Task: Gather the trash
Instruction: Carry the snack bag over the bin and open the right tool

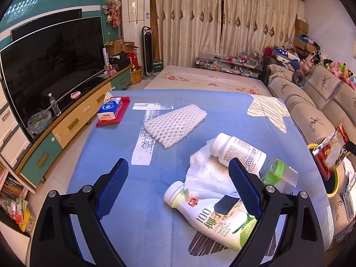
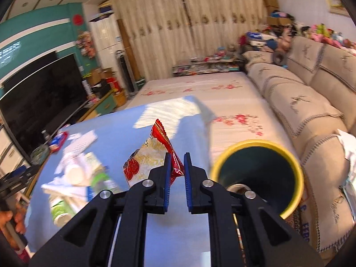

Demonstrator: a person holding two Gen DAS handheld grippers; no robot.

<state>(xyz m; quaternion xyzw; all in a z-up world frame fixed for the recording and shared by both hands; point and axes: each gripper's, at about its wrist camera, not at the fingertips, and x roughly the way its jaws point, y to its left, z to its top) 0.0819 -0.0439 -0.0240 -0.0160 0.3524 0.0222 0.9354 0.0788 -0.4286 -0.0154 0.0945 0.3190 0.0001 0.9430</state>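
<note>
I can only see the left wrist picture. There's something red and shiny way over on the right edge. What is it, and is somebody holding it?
Observer: It's a red snack wrapper, pinched in the right gripper.
Operator: Where could it go?
Observer: A bin with a yellow rim stands just right of the gripper, mouth open, dark inside.
Operator: Is the bin empty?
Observer: Not quite; something pale and round lies at the bottom, but I cannot tell what it is.
Operator: Is the wrapper over the bin?
Observer: No, it hangs over the blue tablecloth, left of the rim.
</note>
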